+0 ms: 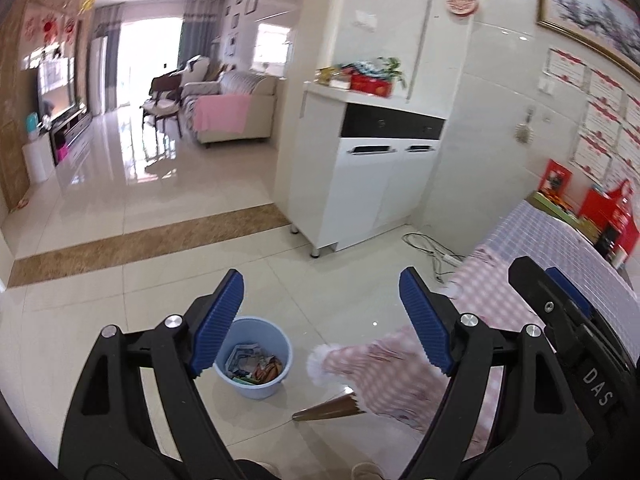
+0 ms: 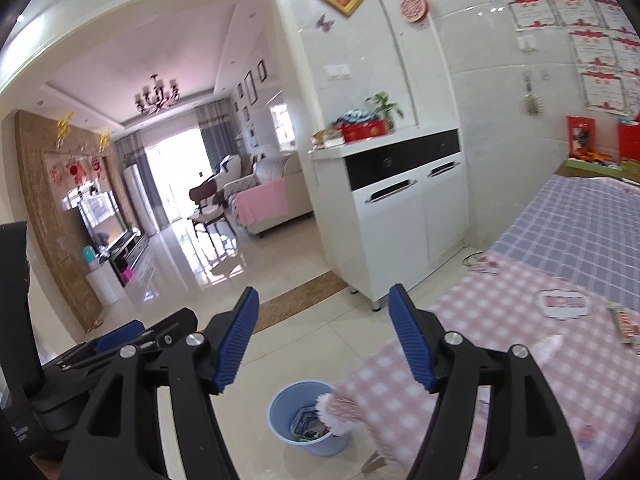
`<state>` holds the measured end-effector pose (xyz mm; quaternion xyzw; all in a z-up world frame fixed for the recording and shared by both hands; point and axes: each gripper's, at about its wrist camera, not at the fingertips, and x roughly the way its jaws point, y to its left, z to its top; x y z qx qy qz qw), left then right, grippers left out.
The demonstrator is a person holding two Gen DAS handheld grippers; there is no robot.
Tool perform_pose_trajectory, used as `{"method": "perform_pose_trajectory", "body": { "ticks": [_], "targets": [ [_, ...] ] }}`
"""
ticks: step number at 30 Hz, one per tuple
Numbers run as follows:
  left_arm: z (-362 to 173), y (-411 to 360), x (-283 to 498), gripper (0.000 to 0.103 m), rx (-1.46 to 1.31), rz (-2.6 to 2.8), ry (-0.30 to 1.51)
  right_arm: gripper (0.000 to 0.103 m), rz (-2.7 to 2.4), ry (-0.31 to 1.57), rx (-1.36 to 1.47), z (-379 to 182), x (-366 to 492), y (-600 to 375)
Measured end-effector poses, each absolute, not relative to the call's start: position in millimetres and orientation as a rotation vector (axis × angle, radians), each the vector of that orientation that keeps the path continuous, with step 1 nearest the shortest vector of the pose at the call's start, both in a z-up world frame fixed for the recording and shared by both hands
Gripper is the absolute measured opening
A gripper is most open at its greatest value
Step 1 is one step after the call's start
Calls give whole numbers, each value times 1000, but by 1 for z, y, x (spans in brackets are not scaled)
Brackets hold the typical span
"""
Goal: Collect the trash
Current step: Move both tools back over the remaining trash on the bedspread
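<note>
My left tongs (image 1: 320, 316) stand wide open with nothing between the blue pads, only floor and the bucket showing in the gap. My right tongs (image 2: 320, 336) are open too, a little less wide, and they hold nothing either.

The light-blue bucket (image 1: 280, 340) stands upright on the pale tiled floor (image 1: 160, 280), its round mouth facing up. It sits just beside the corner of the worktop (image 2: 520, 280), and in the right view the fluffy white fringe of the pink checked cloth (image 2: 460, 340) hangs over part of its rim. Inside the bucket lies the trash (image 1: 252, 366): crumpled wrappers and printed packets, white and blue on one side, orange and green on the other, heaped loosely across the bottom. The pieces lie jumbled at all angles, so I cannot give one long axis for them. They fill only the lower part of the bucket; the inner wall shows bare above them.

On the worktop, near the right edge of the right view, lies a reddish striped packet (image 2: 624, 322), flat on the pink cloth, its long side running away from me; I cannot make out what it is.

Beyond the pink cloth the worktop carries a blue-and-white checked cloth (image 2: 580, 224). A white cabinet (image 1: 360, 184) stands against the tiled wall, with a red box (image 1: 370, 84) and a small plant on top.
</note>
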<state>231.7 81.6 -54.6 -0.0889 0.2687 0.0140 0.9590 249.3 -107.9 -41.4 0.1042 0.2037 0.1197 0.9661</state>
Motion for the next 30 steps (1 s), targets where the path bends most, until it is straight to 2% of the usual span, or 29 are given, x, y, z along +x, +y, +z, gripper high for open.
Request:
{"method": "perform_pose_trajectory", "body": {
  "ticks": [15, 30],
  "targets": [
    [-58, -58, 222, 80, -59, -166, 596, 68, 20, 426, 249, -50, 190, -250],
    [-121, -184, 279, 80, 124, -400, 768, 68, -172, 629, 265, -99, 221, -354]
  ]
}}
